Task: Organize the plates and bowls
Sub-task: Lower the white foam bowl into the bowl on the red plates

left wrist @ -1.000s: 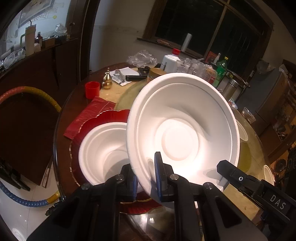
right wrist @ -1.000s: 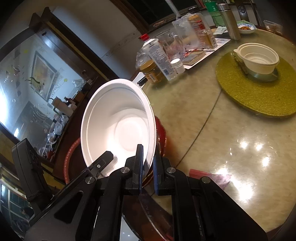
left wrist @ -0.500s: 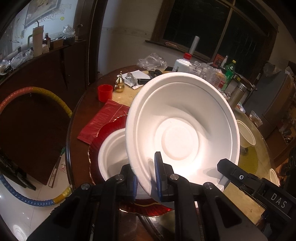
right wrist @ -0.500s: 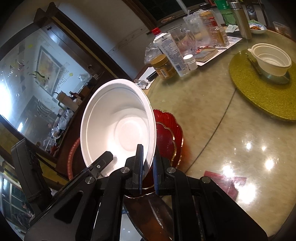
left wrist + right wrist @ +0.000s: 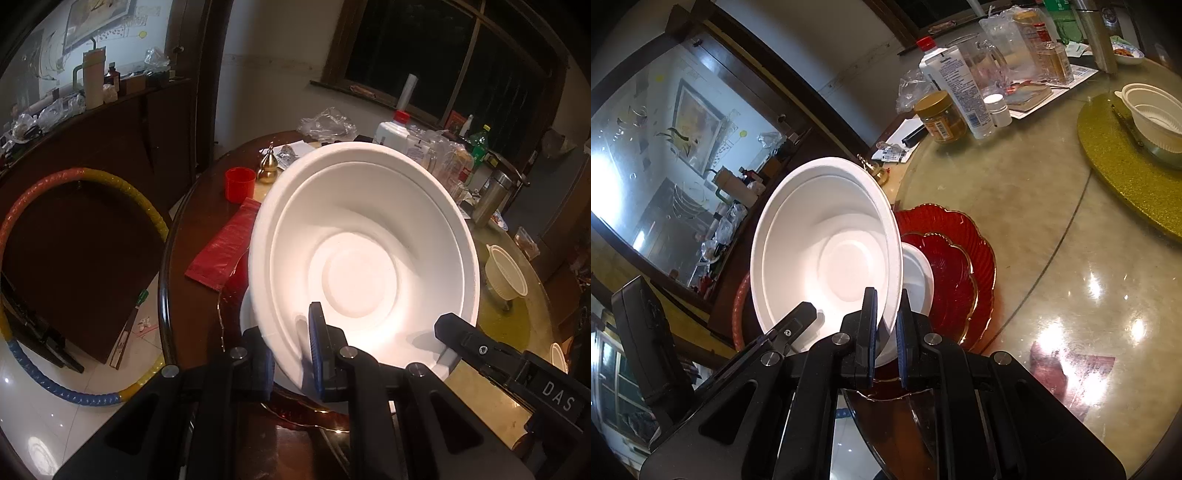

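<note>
A large white bowl [image 5: 362,258] hangs tilted above the table, held by both grippers at once. My left gripper [image 5: 291,354] is shut on its near-left rim. My right gripper [image 5: 886,325] is shut on the opposite rim, and its finger [image 5: 461,339] shows at the lower right of the left wrist view. In the right wrist view the same held bowl [image 5: 827,251] fills the centre-left. Just beneath it a second white bowl [image 5: 918,280] sits on two stacked red scalloped plates [image 5: 960,273]. Only a sliver of that lower bowl [image 5: 246,314] shows in the left wrist view.
A red cup [image 5: 240,183], a gold gourd [image 5: 267,168] and a red napkin [image 5: 225,251] lie left of the plates. A gold round mat [image 5: 1126,177] carries a cream plastic bowl [image 5: 1152,110]. Bottles and jars [image 5: 956,92] crowd the far side. A coloured hoop [image 5: 74,177] leans beyond the table edge.
Both grippers carried the held bowl leftward over the lower bowl, which was beside it before and is now mostly covered. The grips have not changed.
</note>
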Action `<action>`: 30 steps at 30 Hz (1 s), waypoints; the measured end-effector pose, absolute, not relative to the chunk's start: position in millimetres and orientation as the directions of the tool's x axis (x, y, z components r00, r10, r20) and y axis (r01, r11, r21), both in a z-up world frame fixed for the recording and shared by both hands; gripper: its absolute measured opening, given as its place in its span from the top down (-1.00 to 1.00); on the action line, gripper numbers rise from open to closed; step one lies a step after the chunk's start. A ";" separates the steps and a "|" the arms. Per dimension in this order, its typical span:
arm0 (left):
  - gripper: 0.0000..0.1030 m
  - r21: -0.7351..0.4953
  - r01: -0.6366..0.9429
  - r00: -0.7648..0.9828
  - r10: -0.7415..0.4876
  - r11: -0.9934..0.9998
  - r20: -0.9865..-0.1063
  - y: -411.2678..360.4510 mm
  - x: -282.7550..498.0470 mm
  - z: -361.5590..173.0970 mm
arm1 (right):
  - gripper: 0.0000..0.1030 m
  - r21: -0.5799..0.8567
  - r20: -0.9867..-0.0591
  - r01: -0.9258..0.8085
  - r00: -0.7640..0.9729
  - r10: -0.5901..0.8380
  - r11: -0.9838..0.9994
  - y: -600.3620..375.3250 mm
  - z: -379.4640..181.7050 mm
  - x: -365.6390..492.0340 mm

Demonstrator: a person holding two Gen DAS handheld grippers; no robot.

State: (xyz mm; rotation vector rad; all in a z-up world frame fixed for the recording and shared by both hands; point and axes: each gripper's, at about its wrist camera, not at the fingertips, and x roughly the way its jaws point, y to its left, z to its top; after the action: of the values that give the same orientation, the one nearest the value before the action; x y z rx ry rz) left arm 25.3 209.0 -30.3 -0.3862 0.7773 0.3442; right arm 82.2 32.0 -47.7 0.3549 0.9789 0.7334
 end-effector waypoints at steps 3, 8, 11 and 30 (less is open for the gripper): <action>0.71 -0.204 -0.439 0.656 0.157 0.875 -0.739 210.0 26.3 -34.4 | 0.83 0.578 -0.631 -0.392 0.342 0.697 0.715 33.2 -52.3 83.5; 0.70 -0.204 -0.442 0.642 0.150 0.873 -0.752 211.4 28.9 -40.8 | 0.83 0.572 -0.642 -0.389 0.335 0.690 0.722 36.0 -55.7 85.8; 0.70 -0.203 -0.444 0.639 0.150 0.872 -0.755 212.4 30.9 -42.6 | 0.83 0.572 -0.646 -0.386 0.333 0.687 0.724 37.3 -57.5 88.1; 0.70 -0.186 -0.451 0.608 0.149 0.873 -0.780 216.8 38.2 -54.6 | 0.83 0.576 -0.671 -0.361 0.306 0.676 0.734 42.6 -70.7 96.3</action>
State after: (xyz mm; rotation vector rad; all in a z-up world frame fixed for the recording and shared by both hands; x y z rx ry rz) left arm 38.2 216.8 -54.6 -0.3868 0.8514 0.3566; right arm 96.3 42.6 -70.7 0.3462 1.0542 0.7043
